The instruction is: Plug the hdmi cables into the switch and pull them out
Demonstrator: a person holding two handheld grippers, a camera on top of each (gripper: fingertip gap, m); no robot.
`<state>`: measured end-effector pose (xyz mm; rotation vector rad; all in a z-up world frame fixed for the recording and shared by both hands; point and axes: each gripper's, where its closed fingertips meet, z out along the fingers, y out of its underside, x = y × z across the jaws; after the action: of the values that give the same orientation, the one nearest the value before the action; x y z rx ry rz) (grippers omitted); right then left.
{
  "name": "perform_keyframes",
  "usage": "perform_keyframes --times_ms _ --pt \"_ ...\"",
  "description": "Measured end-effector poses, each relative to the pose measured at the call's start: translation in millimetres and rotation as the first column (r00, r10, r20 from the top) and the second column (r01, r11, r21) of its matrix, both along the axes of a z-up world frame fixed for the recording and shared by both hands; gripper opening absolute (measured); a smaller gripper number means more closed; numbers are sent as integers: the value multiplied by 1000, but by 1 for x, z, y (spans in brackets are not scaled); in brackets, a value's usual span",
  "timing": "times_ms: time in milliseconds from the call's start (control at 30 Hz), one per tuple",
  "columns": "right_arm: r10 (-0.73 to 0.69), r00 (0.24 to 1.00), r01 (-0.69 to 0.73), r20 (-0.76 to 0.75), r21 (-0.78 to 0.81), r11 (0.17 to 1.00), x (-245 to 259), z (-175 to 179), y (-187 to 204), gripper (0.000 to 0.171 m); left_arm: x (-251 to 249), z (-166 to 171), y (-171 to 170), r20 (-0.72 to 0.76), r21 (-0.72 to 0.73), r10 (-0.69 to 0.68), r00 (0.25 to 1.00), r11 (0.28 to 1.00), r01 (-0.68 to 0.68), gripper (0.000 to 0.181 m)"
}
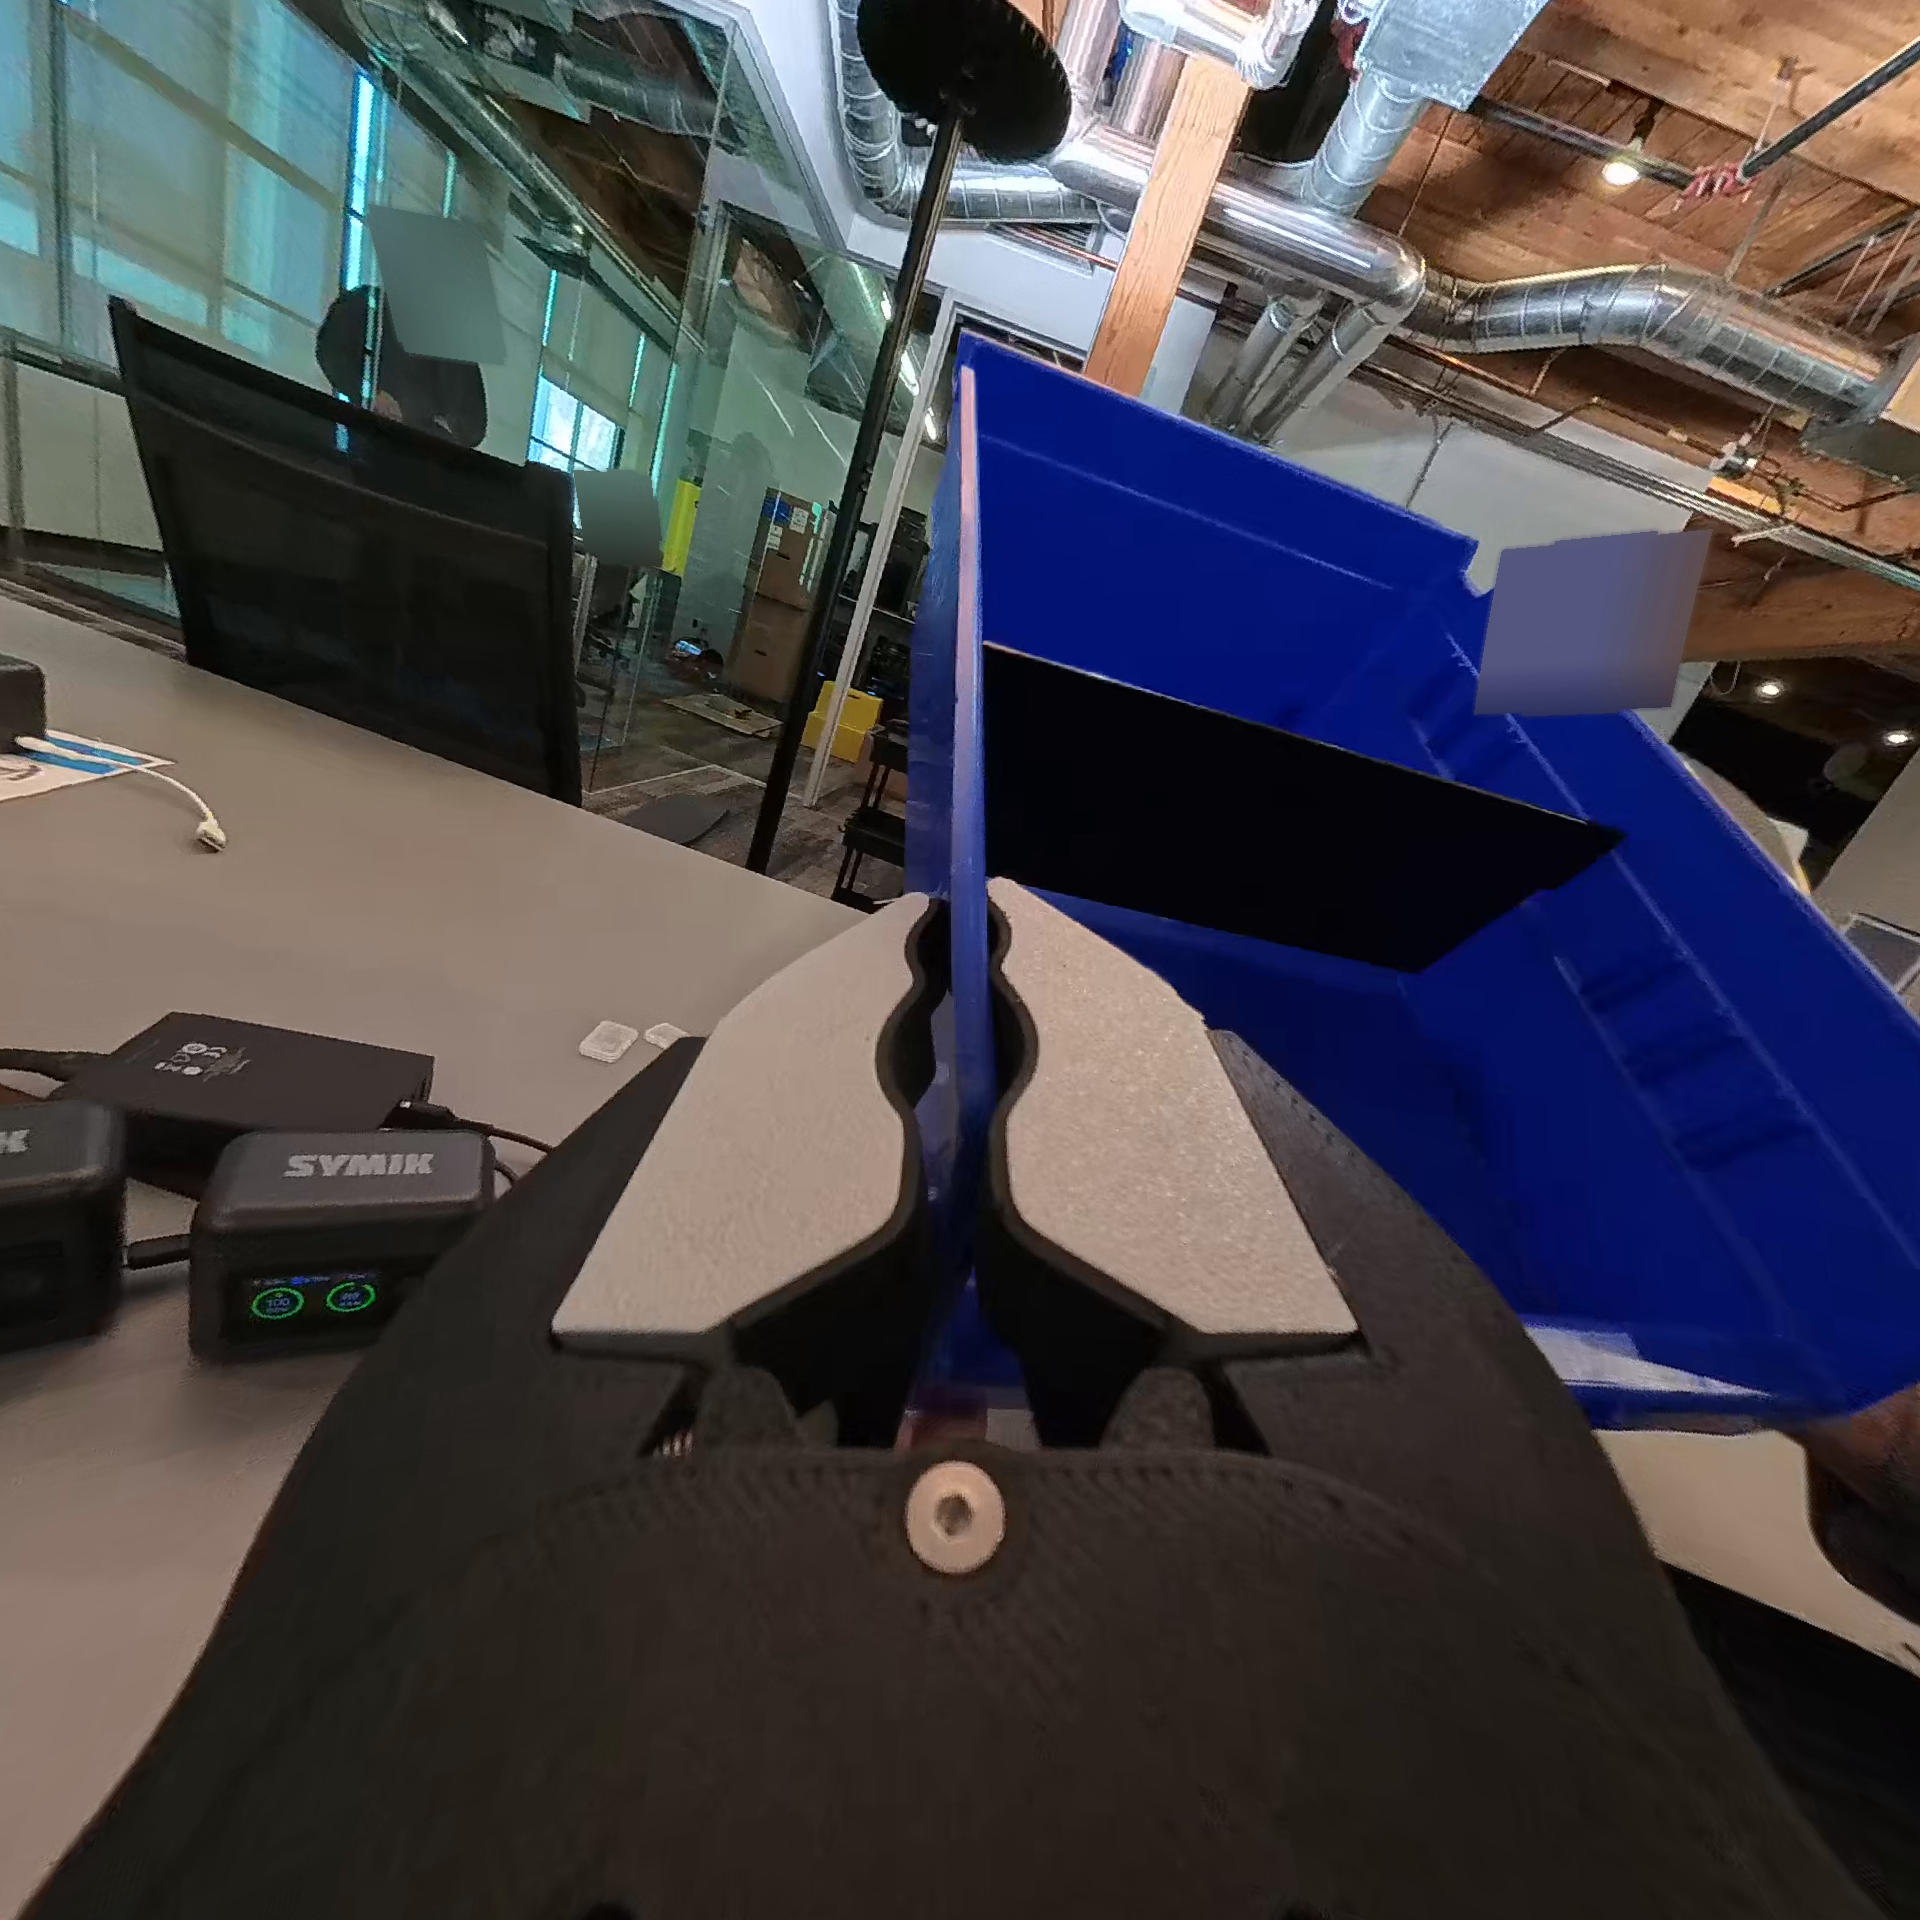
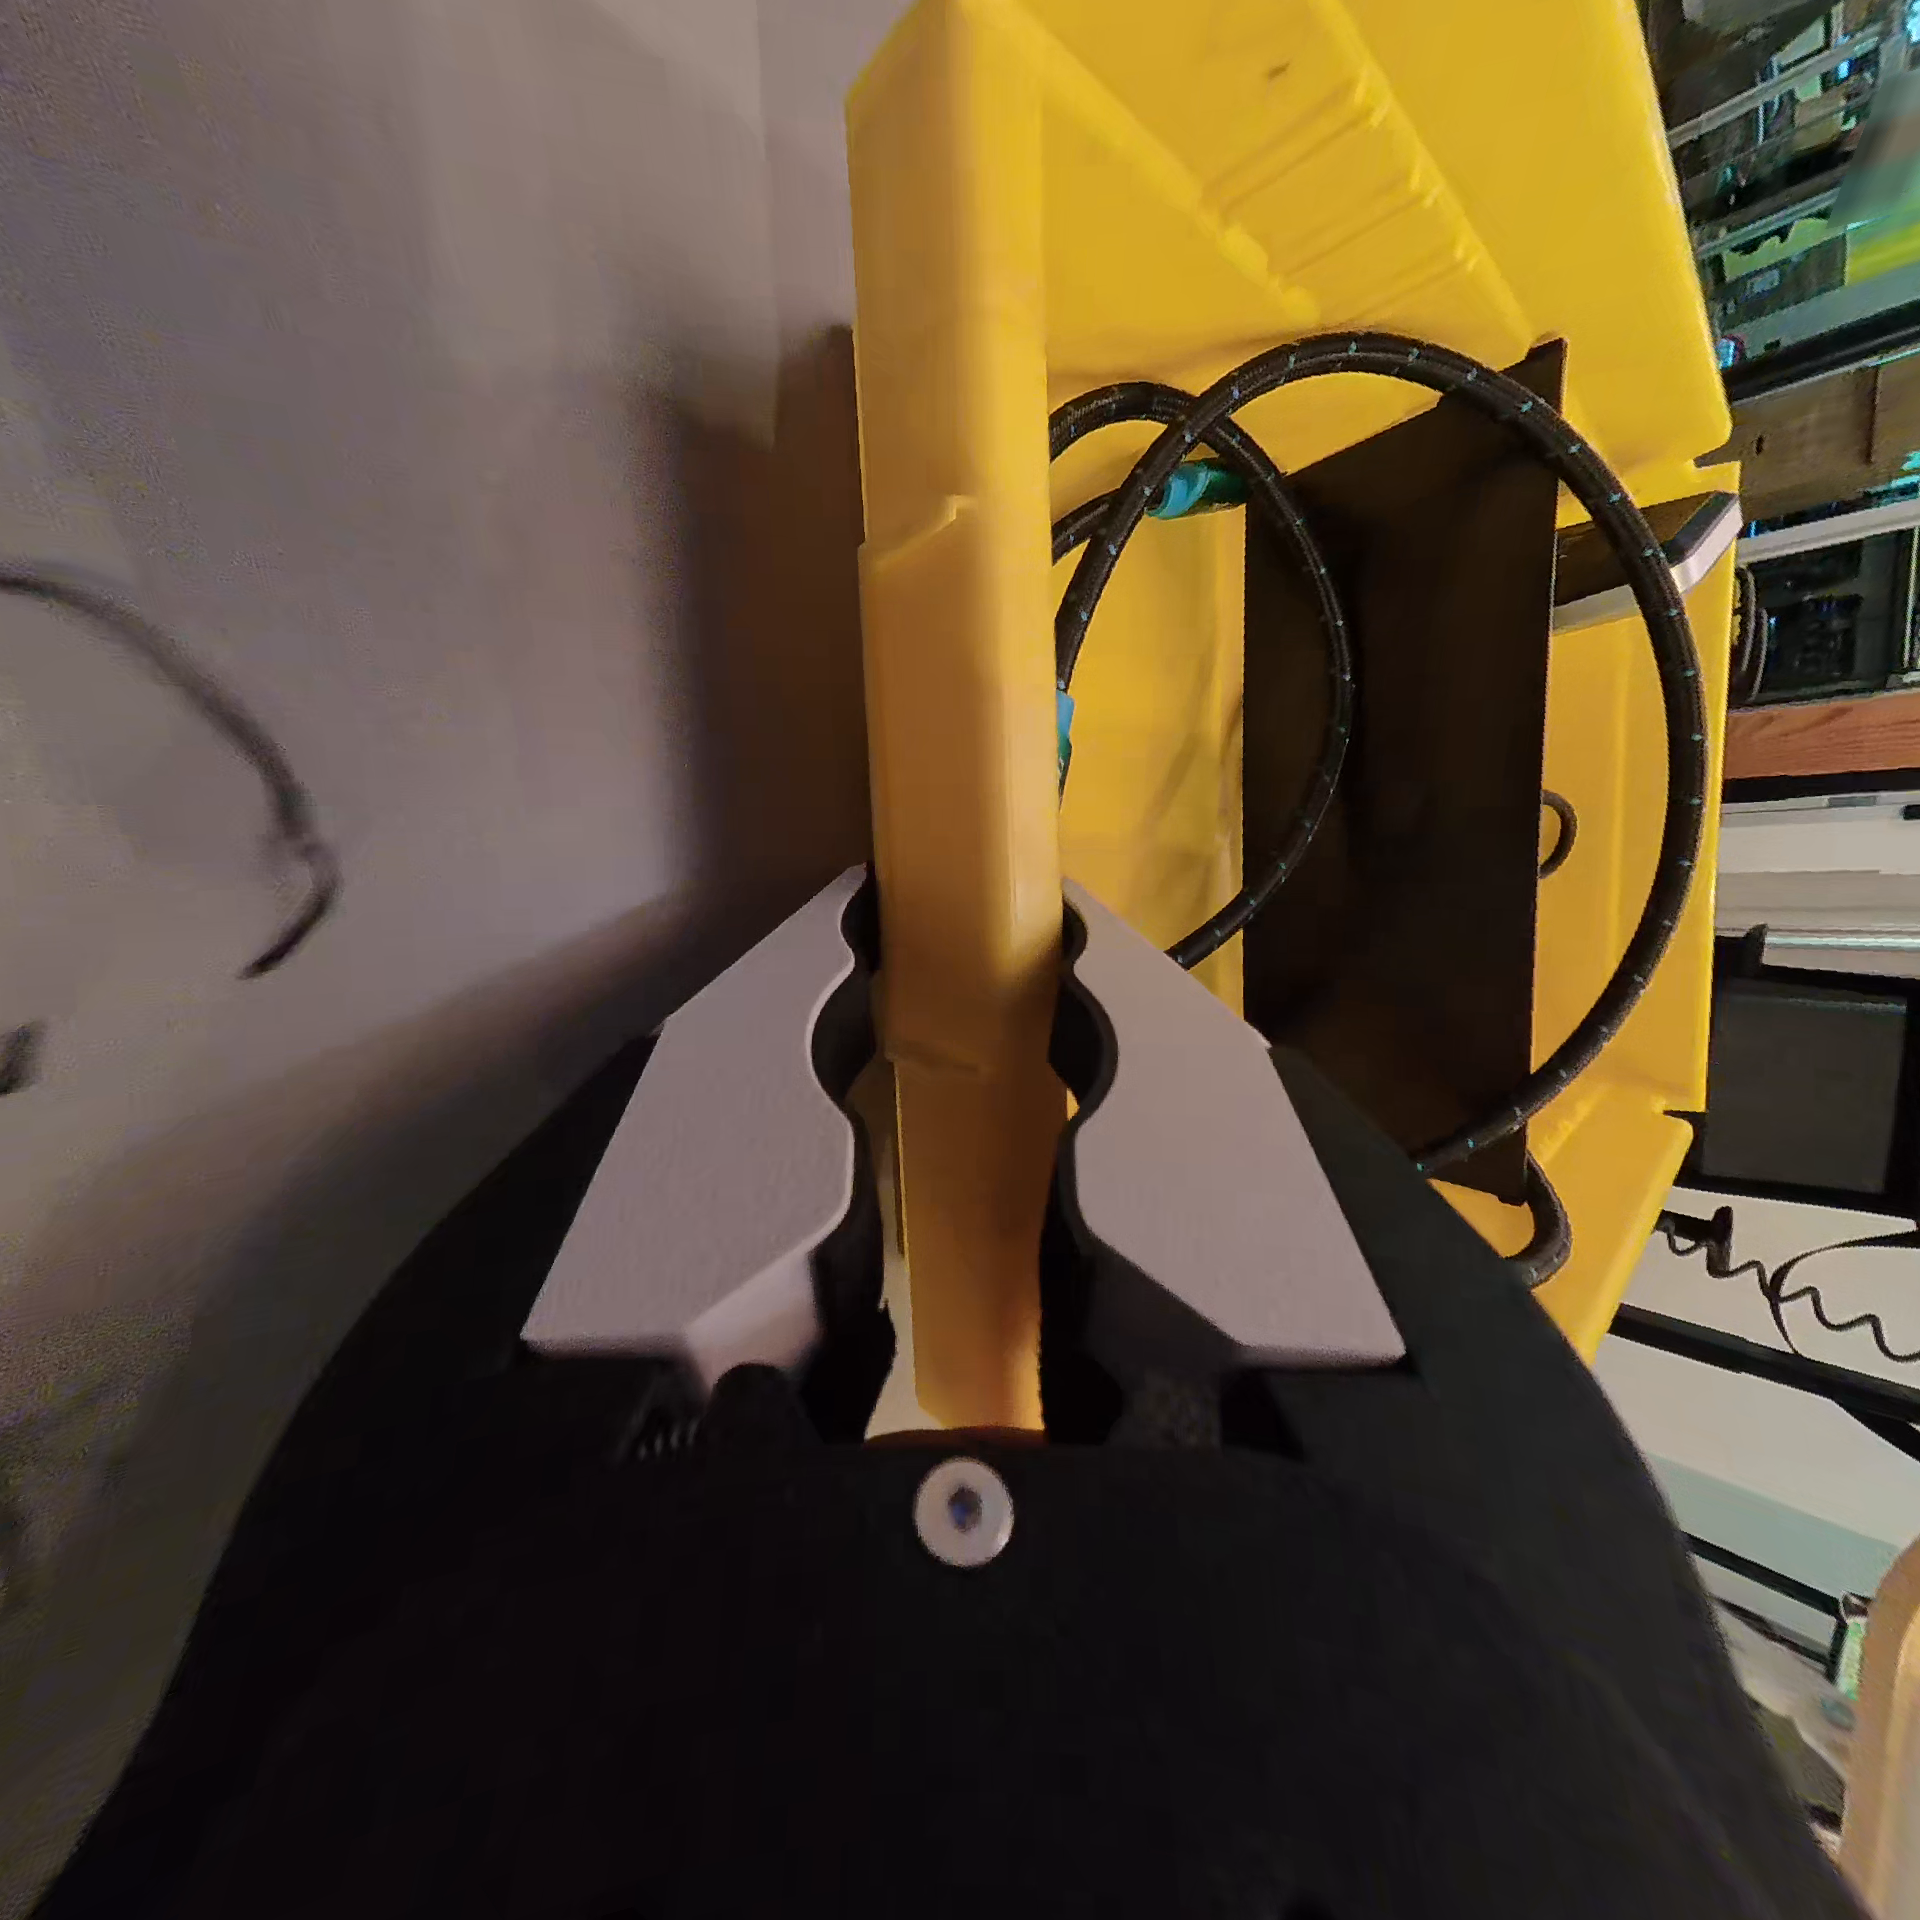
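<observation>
Neither plugging nor pulling is in hand yet: both bins are being carried, seemingly staging. The left tongs [image 1: 968, 940] are clamped on the thin wall of a blue bin [image 1: 1247, 582], tilted above the grey bench [image 1: 416, 914], a black divider [image 1: 1247, 810] inside. The right tongs [image 2: 966, 935] are clamped on the rim of a yellow bin [image 2: 1351, 208]. Its braided HDMI cables [image 2: 1662, 644] lie coiled in loops, so no single long axis; a teal-tipped plug [image 2: 1195, 494] points roughly rightward. No switch shows. Next, I judge, the bins need setting down level before grasping a plug.
</observation>
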<state>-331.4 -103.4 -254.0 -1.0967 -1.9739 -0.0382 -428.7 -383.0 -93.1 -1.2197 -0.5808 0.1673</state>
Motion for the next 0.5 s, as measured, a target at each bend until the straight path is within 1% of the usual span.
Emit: perform_keyframes --times_ms 67,100,133,167,233,267,300,333,367,400,467,500 --pt "-15 1000 15 11 -9 1000 -11 0 12 27 0 0 0 -3 -2 3 1000 1000 -3 4" --pt "-19 1000 19 11 -13 1000 -14 2 16 34 0 0 0 -4 -1 1 1000 1000 -1 4" --pt "-18 1000 18 -2 -16 1000 -15 6 18 58 1 0 0 -4 0 -3 1000 1000 3 3" --pt "-14 1000 13 -21 -24 1000 -13 14 18 70 3 1 0 -7 1 -9 1000 1000 9 3" --pt "11 999 -14 -43 -71 997 2 30 12 68 7 5 1 -19 5 -17 1000 1000 17 3" --pt "14 997 -22 -78 -101 995 14 42 10 67 10 8 3 -23 10 -24 999 1000 24 3" --pt "10 994 -22 -108 -111 994 29 54 12 66 14 11 5 -27 15 -32 999 999 32 3" --pt "-1 991 -10 -132 -76 997 48 67 20 60 18 15 8 -33 21 -41 999 999 42 3" --pt "-12 987 8 -162 -28 1000 68 80 30 65 25 19 12 -41 24 -53 998 998 54 3" --pt "-18 979 10 -204 -41 999 88 92 35 70 32 25 17 -57 19 -66 996 998 67 3" --pt "-12 947 -64 -320 -226 972 128 117 20 69 52 38 32 -99 5 -101 990 995 102 3" --pt "-30 921 -103 -388 -318 942 148 131 11 72 64 46 43 -125 -7 -123 985 992 123 3"
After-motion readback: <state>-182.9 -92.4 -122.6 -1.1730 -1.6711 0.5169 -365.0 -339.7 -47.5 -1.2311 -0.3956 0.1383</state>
